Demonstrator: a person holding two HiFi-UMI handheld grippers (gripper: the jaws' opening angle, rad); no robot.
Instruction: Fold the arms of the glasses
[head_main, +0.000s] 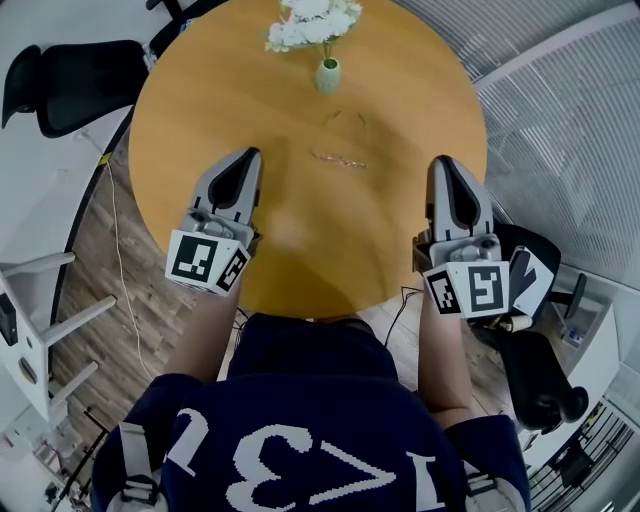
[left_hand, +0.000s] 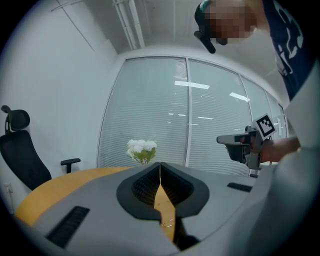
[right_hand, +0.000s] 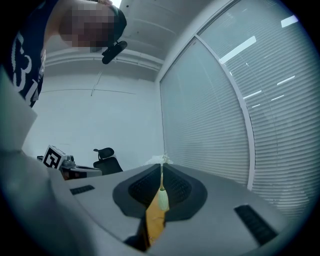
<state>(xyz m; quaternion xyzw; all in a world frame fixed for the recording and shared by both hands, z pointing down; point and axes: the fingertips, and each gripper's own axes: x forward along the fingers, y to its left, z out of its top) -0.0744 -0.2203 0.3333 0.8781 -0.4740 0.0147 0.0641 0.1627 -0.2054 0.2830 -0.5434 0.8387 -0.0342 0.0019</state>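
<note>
Hovering over the counter (head_main: 300, 255), the left claw (head_main: 249, 154) and right claw (head_main: 446, 160), both closed and empty, flank the unfolded glasses (head_main: 338, 158); reaching one arm likely comes next.

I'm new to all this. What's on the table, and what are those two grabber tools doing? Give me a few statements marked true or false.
1. The glasses lie on the round table, held by neither tool. True.
2. The left gripper is clamped on the glasses. False: its jaws are shut on nothing, short of the glasses.
3. A vase with white flowers stands upright beyond the glasses. True.
4. The right gripper has its jaws wide apart. False: they are shut.
</note>
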